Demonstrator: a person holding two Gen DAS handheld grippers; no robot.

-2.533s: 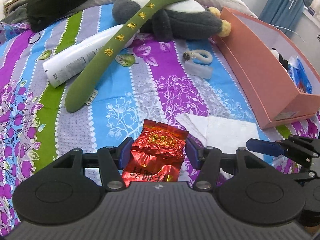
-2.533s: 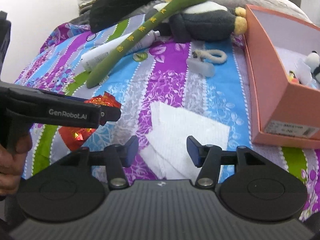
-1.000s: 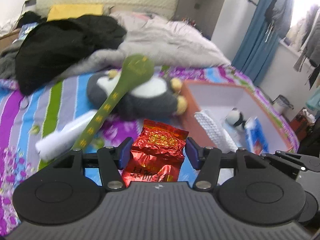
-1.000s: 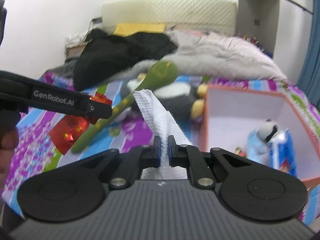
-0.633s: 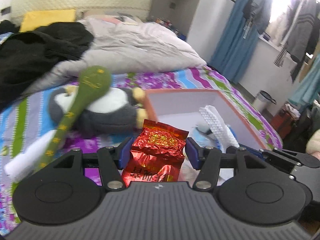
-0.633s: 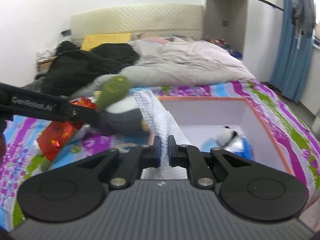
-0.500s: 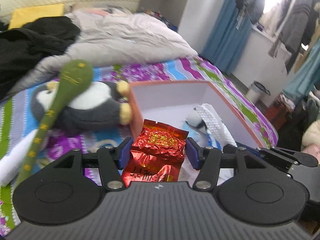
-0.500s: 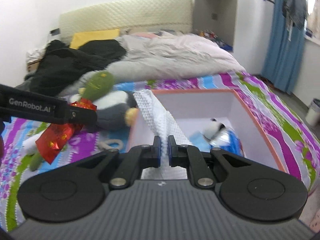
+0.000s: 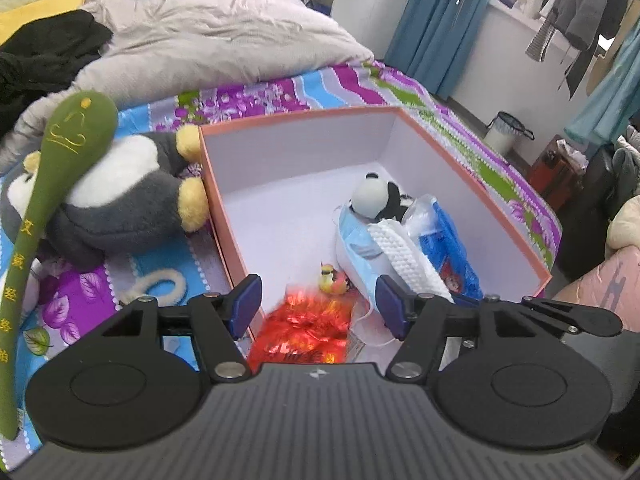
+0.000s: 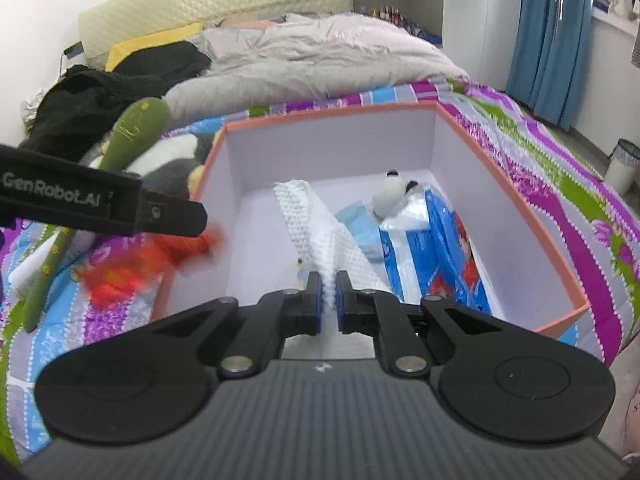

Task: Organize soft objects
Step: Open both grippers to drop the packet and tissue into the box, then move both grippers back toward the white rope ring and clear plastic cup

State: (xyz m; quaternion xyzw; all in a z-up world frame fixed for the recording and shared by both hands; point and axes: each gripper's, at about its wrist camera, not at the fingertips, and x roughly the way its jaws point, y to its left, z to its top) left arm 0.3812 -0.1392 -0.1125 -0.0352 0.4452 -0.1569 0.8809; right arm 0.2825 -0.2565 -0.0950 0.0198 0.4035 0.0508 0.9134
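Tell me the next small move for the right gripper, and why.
Probably open the right gripper to drop the white waffle-textured cloth: it is pinched over the open orange cardboard box. The left gripper, jaws just opening, has let the red foil packet go, blurred, over the box.

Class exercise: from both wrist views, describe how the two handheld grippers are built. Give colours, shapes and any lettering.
Both the left gripper and the right gripper are matte black, with a ribbed grey-black body, two round discs, silver pivot bolts and angular link arms ending in blue-padded jaws. The left gripper's side carries pale "GenRobot.AI" lettering in the right wrist view.
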